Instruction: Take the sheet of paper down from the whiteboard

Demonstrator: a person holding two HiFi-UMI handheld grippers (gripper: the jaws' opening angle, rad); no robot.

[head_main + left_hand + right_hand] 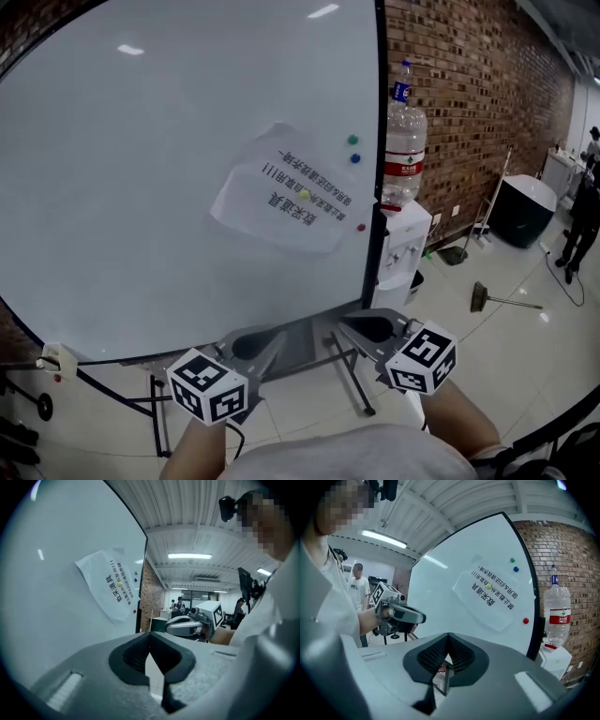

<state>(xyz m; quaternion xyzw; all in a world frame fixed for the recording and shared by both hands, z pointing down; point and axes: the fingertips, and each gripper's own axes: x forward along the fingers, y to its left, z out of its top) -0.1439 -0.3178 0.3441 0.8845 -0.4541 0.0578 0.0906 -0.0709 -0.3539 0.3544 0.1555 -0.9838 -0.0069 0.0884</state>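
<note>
A white sheet of paper (pixel 281 192) with printed black characters hangs tilted on the whiteboard (pixel 141 187), pinned by a yellow-green magnet (pixel 303 195) at its middle. The sheet also shows in the left gripper view (pixel 112 585) and the right gripper view (pixel 492 595). My left gripper (pixel 255 345) and right gripper (pixel 367 328) hover side by side below the board's lower edge, well short of the paper. Both are shut with nothing between the jaws (pixel 150 641) (pixel 449 644). Each gripper appears in the other's view: the right one (pixel 187 625) and the left one (pixel 401 613).
Green (pixel 352 140), blue (pixel 355 158) and red (pixel 361 227) magnets sit on the board right of the sheet. A water dispenser with a bottle (pixel 404 141) stands against the brick wall just past the board's frame. A broom (pixel 502 300) lies on the floor; people stand far right.
</note>
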